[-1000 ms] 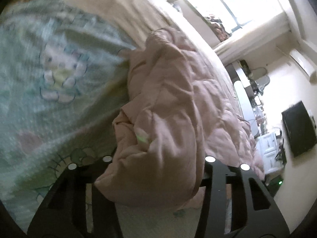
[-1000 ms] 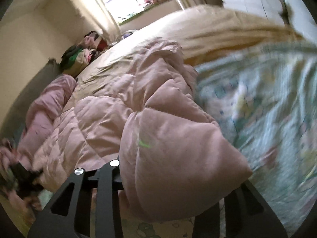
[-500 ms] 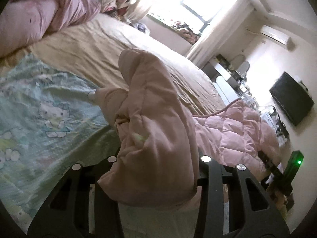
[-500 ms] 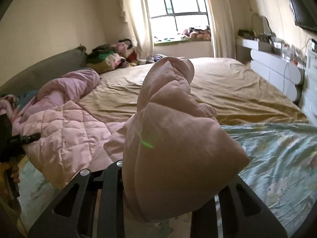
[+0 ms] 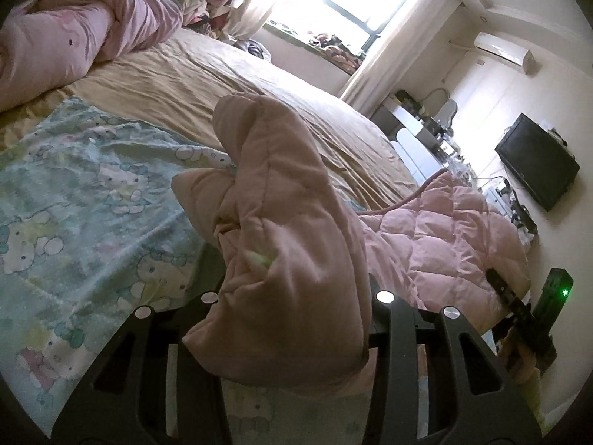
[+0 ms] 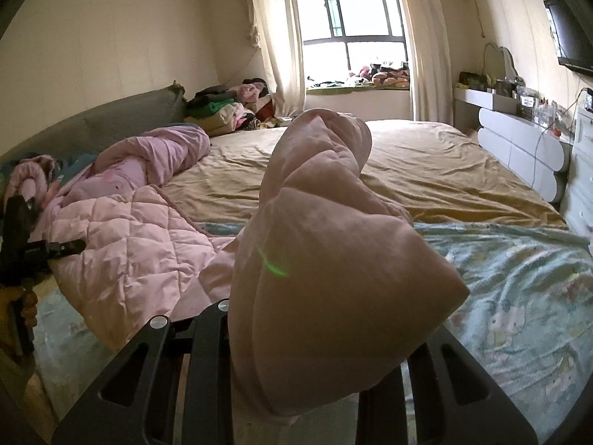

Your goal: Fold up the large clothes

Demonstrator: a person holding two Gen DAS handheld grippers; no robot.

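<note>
Both grippers, left gripper (image 5: 296, 337) and right gripper (image 6: 315, 337), grip corners of the pale pink quilted padded garment (image 5: 285, 244). It has risen off the cartoon-print bed sheet (image 5: 74, 193) (views have levelled), hem trailing; ready to fold over.

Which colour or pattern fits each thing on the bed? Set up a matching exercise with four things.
Things:
1. quilted garment
2. bedsheet
3. blanket
4. headboard

Colours:
A. tan
B. grey
C. pale pink
D. light blue with cartoon cats

Pairs: 1-C, 2-A, 3-D, 4-B

Both the left gripper and the right gripper grip the quilted garment.
</note>
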